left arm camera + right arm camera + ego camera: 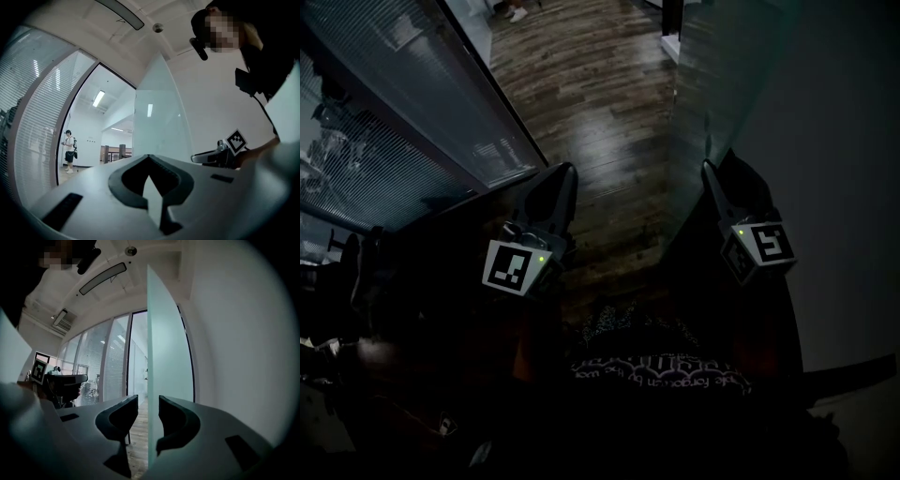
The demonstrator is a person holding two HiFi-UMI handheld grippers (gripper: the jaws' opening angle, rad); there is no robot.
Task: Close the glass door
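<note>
Glass door: one frosted, pale green-white pane, plain and smooth on the face that shows. It stands open, swung back close to the white wall. Its free vertical edge points out from the wall over the wood plank floor. In the head view the door is a dim teal sheet just off the wall; that view is very dark.

Right gripper: jaws spread, astride the door's free edge, one jaw on the wall side of the pane and one on the side away from the wall. A strip of floor shows between the far jaw and the edge, so no pinch there. Possibly the wall-side jaw touches the pane; the angle does not settle it.

Left gripper: jaws pressed together at the tips, nothing between them. It is held in free air farther from the wall than the door, pointing towards the pane.

Opposite the wall, a glass partition with slatted blinds runs along the floor. Through the doorway beyond it, well away from the wall, a person stands.
</note>
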